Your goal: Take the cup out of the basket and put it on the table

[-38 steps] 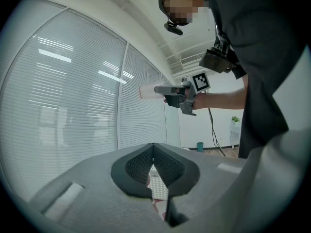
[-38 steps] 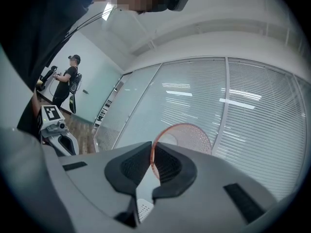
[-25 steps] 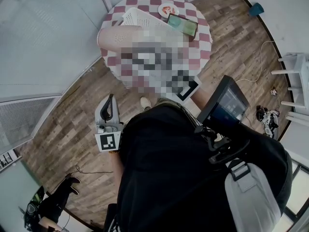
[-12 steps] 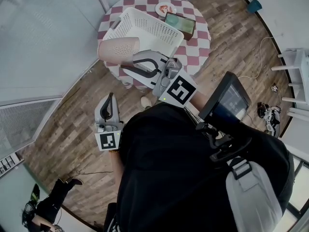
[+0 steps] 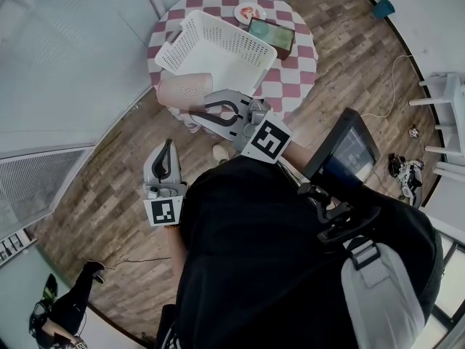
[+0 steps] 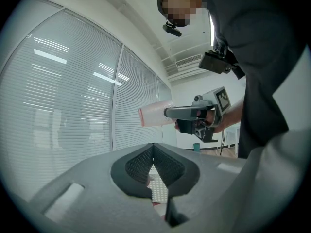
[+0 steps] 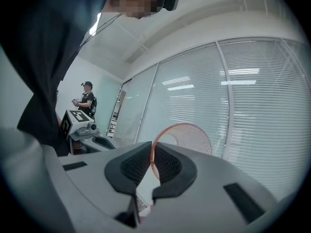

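Looking down through the head view, I see the right hand-held gripper [image 5: 197, 110] clenched on the rim of the pale pink translucent plastic cup [image 5: 185, 88]. The cup is held on its side in the air, mouth toward the jaws, just outside the near left corner of the white perforated plastic basket [image 5: 174, 49]. The basket stands on the round table with the red-and-white checked cloth [image 5: 294, 78]. In the right gripper view the cup's rim runs between the two dark pads, which press on it from both sides. The left hand-held gripper [image 5: 168, 150] hangs well to the near side of the basket, off the table and over the wooden floor [image 5: 94, 195]. In its own view the jaws are closed together with nothing between them. Beyond the basket sit a small white plate [image 5: 249, 13] and a dark-framed flat rectangular object [image 5: 272, 36].
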### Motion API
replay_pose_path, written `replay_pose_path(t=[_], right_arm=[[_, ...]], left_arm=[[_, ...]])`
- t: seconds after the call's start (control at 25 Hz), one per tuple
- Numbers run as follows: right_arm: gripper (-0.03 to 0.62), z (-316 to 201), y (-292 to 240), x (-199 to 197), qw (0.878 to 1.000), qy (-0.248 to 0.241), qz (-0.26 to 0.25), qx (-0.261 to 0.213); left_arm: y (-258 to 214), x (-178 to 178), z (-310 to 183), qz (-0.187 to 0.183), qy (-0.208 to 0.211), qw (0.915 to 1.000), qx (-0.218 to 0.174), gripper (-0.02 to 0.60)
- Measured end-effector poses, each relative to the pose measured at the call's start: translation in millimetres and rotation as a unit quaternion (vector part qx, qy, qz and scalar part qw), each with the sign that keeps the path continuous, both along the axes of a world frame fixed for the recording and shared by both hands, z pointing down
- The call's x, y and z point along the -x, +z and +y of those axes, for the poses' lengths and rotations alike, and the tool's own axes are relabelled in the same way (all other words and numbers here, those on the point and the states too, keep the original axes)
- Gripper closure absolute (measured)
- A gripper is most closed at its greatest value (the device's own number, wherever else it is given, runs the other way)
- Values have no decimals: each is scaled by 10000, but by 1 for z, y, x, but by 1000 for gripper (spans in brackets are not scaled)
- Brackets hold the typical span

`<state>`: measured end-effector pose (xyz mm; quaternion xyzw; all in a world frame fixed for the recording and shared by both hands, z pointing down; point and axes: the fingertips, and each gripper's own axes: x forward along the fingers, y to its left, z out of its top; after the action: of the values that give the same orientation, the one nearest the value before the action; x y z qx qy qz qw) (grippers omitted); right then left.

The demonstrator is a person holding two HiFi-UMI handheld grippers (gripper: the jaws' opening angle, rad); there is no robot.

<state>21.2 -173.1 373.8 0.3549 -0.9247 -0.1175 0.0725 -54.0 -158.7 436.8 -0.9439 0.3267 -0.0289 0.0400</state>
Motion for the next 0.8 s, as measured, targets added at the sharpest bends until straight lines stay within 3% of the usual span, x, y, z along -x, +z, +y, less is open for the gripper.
replay_pose_path(t=[0.8], right_arm=[[568, 10, 79, 6, 9968, -122, -117, 783]], left_arm=[[1, -4, 11, 202, 356, 9991, -82, 577]])
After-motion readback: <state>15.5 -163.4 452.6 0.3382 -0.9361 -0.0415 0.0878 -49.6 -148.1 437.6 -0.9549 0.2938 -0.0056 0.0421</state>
